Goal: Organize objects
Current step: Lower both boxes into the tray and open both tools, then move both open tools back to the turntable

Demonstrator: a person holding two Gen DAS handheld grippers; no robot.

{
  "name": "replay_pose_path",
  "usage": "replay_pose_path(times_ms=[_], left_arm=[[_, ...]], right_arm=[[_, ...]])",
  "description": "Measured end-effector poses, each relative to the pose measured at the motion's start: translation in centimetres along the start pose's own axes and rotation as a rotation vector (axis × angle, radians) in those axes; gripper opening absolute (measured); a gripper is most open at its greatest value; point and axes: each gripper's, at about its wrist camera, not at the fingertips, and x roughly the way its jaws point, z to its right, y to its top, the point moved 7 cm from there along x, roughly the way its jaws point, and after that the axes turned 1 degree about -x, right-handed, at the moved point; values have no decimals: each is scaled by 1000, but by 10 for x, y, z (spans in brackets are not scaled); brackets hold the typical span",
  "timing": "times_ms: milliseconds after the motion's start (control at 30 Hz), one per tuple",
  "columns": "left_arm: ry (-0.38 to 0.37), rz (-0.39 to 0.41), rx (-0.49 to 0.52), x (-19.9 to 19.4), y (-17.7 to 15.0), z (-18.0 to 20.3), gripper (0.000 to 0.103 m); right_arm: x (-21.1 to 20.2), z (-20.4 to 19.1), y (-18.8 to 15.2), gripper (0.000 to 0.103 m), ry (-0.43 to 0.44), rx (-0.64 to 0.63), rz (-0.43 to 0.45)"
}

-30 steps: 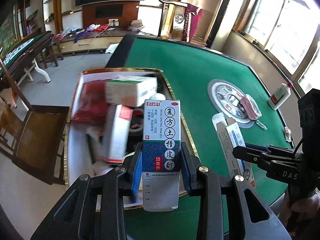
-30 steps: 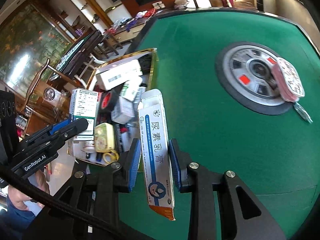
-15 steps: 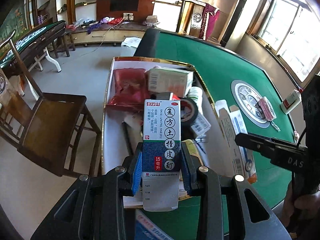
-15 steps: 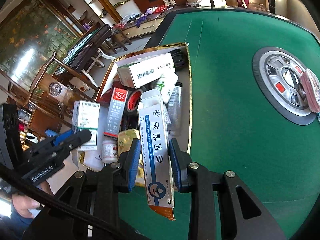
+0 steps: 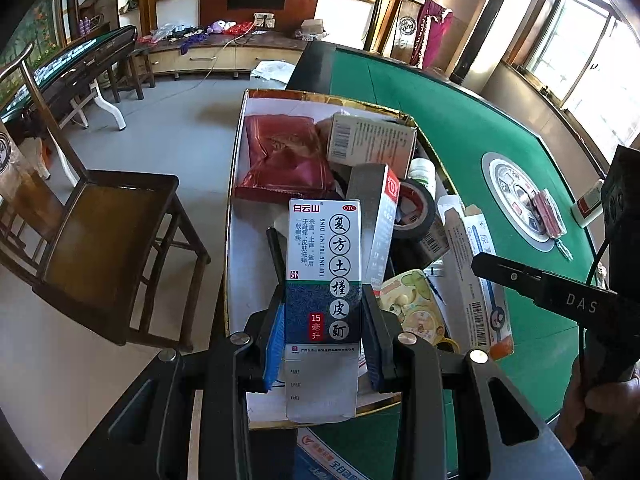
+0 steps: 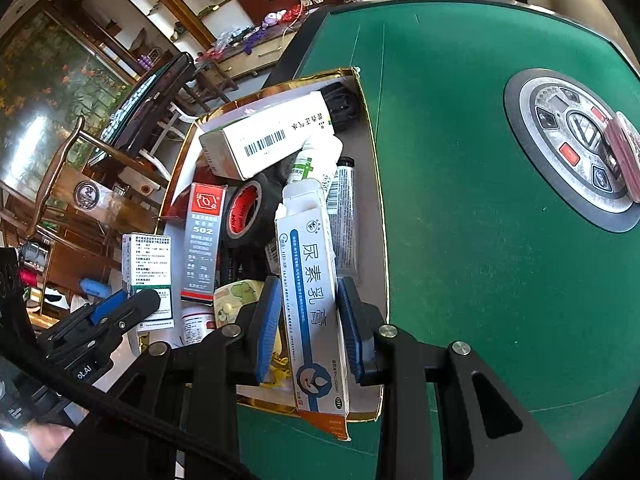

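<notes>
now that both claws have come over the tray (image 5: 236, 184), the left claw (image 5: 324, 336) clamping the box (image 5: 324, 264) at frame centre, the right claw (image 6: 308, 320) clamping the carton (image 6: 316, 304), dropping both in looks next.

Sunlit room: green felt table (image 5: 460, 128), wooden chair (image 5: 108, 232), grey floor (image 5: 176, 128), windows (image 5: 576, 52).

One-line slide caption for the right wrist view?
Right gripper holds a long white ointment carton above a gold-rimmed tray crowded with medicine boxes on the green table.
</notes>
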Motion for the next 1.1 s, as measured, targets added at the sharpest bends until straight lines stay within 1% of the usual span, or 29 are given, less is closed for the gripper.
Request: replay_pose_path(times_ms=[100, 267, 400, 467, 533, 567, 633, 700, 767, 800, 933, 1000, 1067, 1100], left_arm=[[2, -9, -2, 4, -2, -2, 29], [11, -7, -3, 7, 0, -2, 29], [18, -6, 7, 6, -1, -1, 30], [22, -13, 9, 5, -1, -1, 32], [19, -13, 1, 1, 1, 0, 39], [18, -5, -1, -2, 3, 0, 43], [19, 18, -3, -9, 8, 3, 43], [14, 43, 1, -17, 15, 8, 43], [7, 57, 11, -23, 22, 17, 43], [5, 64, 15, -25, 24, 22, 43], [-27, 82, 43, -32, 34, 49, 43], [-53, 79, 71, -32, 37, 70, 44], [-102, 59, 95, -31, 42, 97, 47], [-126, 50, 105, -30, 44, 109, 52]], right_arm=[[4, -1, 1, 27, -11, -10, 6], [5, -2, 13, 27, -41, -41, 40], [7, -3, 13, 31, -23, -50, 29], [3, -4, 9, 31, -6, -53, 7], [-3, -1, 5, 31, 3, -54, -4], [-9, 1, 3, 31, 15, -54, -1], [-23, 7, 2, 31, 30, -56, 21], [-42, 20, 0, 32, 48, -46, 53], [-61, 38, -1, 37, 65, -24, 78], [-68, 46, -2, 38, 64, -17, 85], [-101, 92, -4, 38, 34, 38, 128], [-115, 119, -3, 40, -4, 78, 143], [-128, 154, -6, 43, -44, 125, 147], [-135, 171, -8, 43, -66, 157, 153]])
